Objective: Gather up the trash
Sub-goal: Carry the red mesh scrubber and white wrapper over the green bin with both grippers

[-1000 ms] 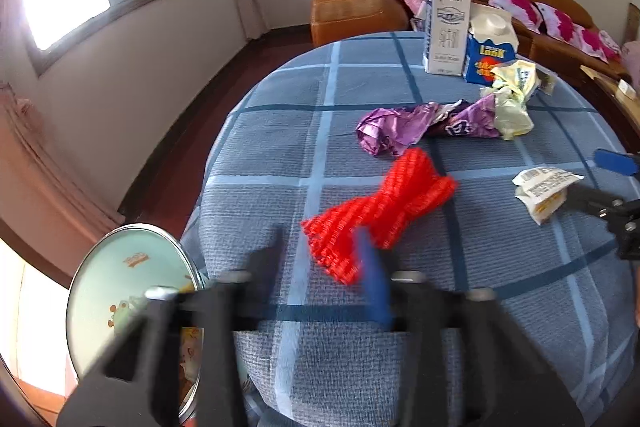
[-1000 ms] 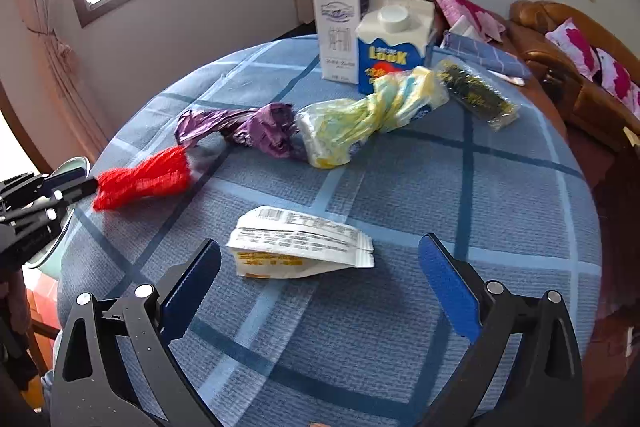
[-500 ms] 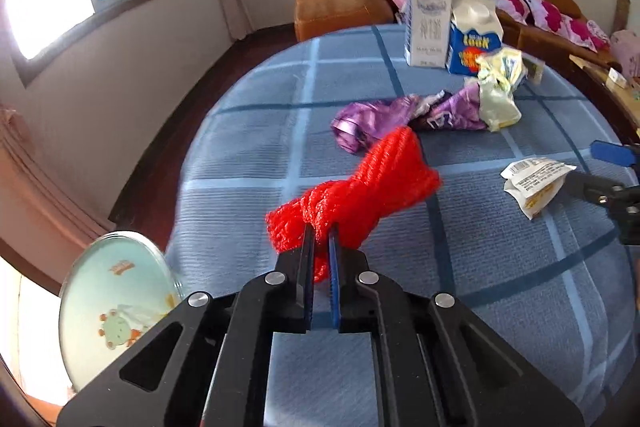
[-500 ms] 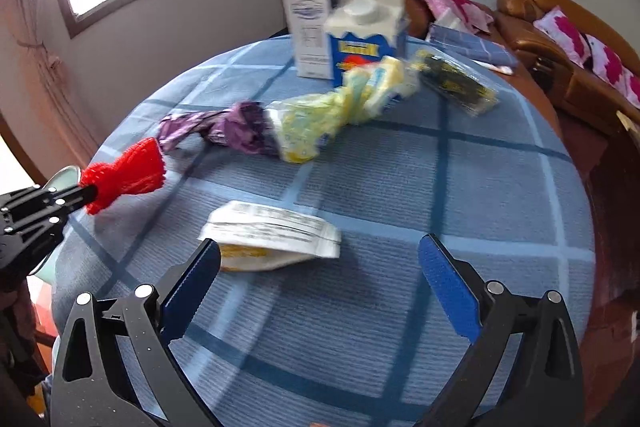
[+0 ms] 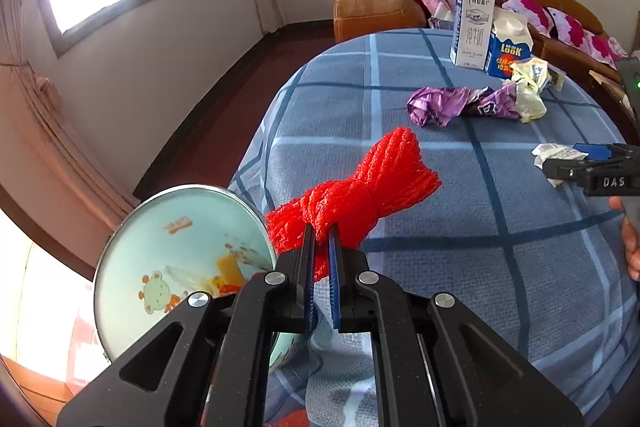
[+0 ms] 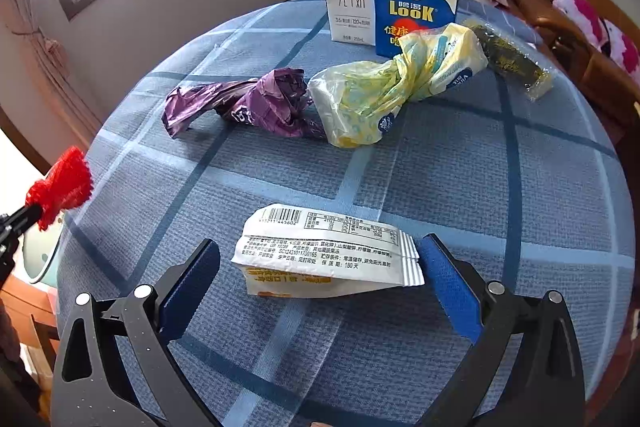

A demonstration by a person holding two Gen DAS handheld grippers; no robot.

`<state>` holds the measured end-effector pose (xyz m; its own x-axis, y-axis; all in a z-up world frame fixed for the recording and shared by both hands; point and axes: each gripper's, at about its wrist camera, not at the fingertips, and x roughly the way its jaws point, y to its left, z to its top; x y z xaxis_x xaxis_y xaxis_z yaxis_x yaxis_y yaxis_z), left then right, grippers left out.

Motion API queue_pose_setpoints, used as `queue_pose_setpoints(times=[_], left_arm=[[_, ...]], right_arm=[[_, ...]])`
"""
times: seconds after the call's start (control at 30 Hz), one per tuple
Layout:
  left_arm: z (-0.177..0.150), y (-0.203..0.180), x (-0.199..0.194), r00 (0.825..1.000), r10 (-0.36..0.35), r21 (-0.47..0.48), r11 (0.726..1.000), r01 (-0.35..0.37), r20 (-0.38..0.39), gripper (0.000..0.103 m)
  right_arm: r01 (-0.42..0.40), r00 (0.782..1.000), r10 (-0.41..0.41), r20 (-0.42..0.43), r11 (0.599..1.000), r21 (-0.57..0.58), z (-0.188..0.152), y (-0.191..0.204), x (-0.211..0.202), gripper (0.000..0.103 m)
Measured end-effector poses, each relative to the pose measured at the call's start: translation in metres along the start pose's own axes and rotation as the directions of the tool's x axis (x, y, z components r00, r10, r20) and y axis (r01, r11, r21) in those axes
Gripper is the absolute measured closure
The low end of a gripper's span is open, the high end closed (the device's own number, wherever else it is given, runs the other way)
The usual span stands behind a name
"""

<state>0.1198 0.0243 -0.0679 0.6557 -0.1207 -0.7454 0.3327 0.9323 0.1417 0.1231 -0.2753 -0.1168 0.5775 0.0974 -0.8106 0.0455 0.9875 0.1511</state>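
left gripper point(image 5: 319, 259) has its fingers clenched on the red mesh net point(image 5: 352, 195), pinched near its bunched waist and held up off the bench point(image 5: 500, 267), w/ the free end fanning out ahead. it sits above the bench edge, near the round bin point(image 5: 176, 255) below and to the left — probably where it goes. the net looks v. light, soft and springy, so the grip at the gathered middle seems right; it may snag on the fingers at release. right gripper point(image 6: 318, 267) has fingers spread wide, straddling the white snack wrapper point(image 6: 324, 251) that lies flat on the bench, one finger each side, not touching as far as i can tell. wrapper is thin, crinkly film, prob. slippery and near weightless — best to pinch it across the short width near the puffed lower fold, since the flat sealed edge could slide out. further back lie the purple wrapper point(image 6: 248, 103), yellow bag point(image 6: 384, 95) and 2 cartons, untouched. vs 1 s ago: the net lay on the bench w/ the left fingers apart — by half a sec ago they'd shut on it, and now it's lifted and swung toward the bin. the right gripper has closed in on the white wrapper, which now sits between its fingers rather than ahead of them.
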Motion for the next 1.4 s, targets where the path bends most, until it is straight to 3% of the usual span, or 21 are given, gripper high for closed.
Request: queue_pose_setpoints(times=[0.13, 0.63, 1.0, 1.4], left_arm=[[0.001, -0.001, -0.004, 1.000, -0.002, 0.004, 1.000, 0.002, 0.011, 0.097], [-0.004, 0.016, -0.026, 0.999, 0.041, 0.006, 0.999, -0.041, 0.031, 0.097], [-0.032, 0.068, -0.037, 0.986, 0.162, -0.067, 0.984, -0.164, -0.025, 0.097], [-0.058, 0.114, -0.047, 0.951, 0.300, -0.120, 0.944, -0.307, -0.075, 0.097]], right_arm=[[0.003, 1.000, -0.003, 0.010, 1.000, -0.011, -0.002, 0.001, -0.003, 0.020], [-0.037, 0.995, 0.043, 0.095, 0.997, -0.062, -0.008, 0.013, -0.027, 0.024], [-0.112, 0.975, 0.155, 0.159, 0.963, -0.246, 0.018, 0.089, -0.026, 0.024], [-0.151, 0.954, 0.249, 0.165, 0.880, -0.450, 0.032, 0.175, -0.014, 0.024]])
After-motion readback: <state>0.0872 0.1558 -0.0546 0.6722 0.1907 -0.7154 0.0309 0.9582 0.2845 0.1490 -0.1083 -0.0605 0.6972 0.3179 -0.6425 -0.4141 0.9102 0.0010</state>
